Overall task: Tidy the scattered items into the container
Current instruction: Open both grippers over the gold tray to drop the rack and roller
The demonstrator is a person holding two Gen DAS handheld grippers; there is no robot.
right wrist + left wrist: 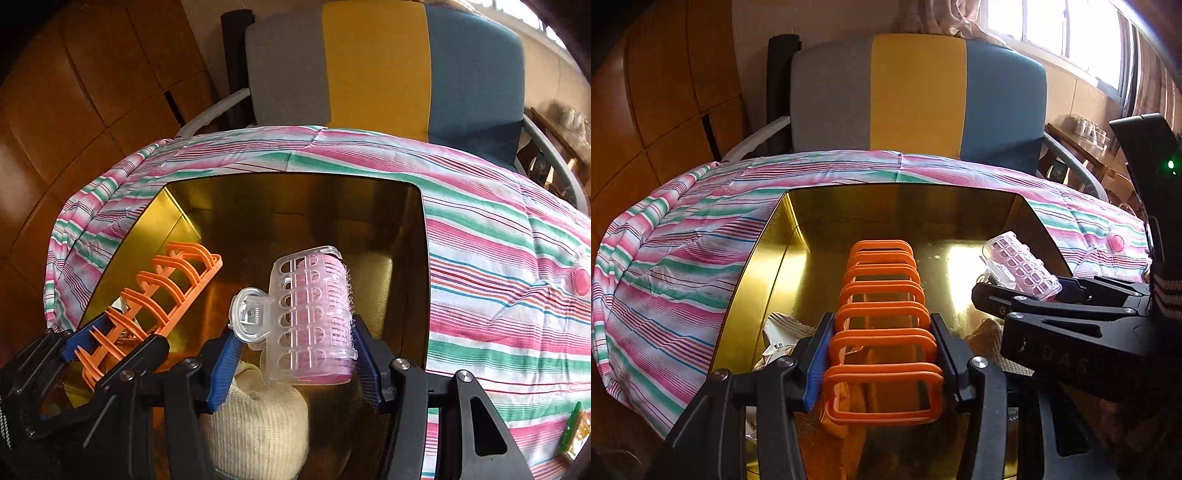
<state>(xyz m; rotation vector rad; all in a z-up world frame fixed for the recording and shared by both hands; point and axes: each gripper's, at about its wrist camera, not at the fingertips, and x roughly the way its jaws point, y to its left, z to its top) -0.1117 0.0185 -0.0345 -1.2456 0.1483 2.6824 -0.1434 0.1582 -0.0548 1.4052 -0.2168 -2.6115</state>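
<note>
A gold metal container (pixel 757 258) (pixel 177 221) stands open on a striped cloth. Over its left half my left gripper (pixel 882 325) (pixel 110 343) is shut on an orange ribbed plastic rack (pixel 882 280) (pixel 177 280), whose far end reaches out over the tin's floor. My right gripper (pixel 295 332) (pixel 1027 291) is shut on a pink hair roller in a clear clip (pixel 314 310) (pixel 1023 262), held above the middle right of the tin. Both grippers point steeply down into the container, side by side.
Inside the tin lie a cream knitted bundle (pixel 258 417) and a white wrapper (pixel 779 332). A pink round item (pixel 583 282) and a green-yellow packet (pixel 574 432) lie on the striped cloth (pixel 498 258) to the right. A grey, yellow and blue chair (pixel 916 96) stands behind.
</note>
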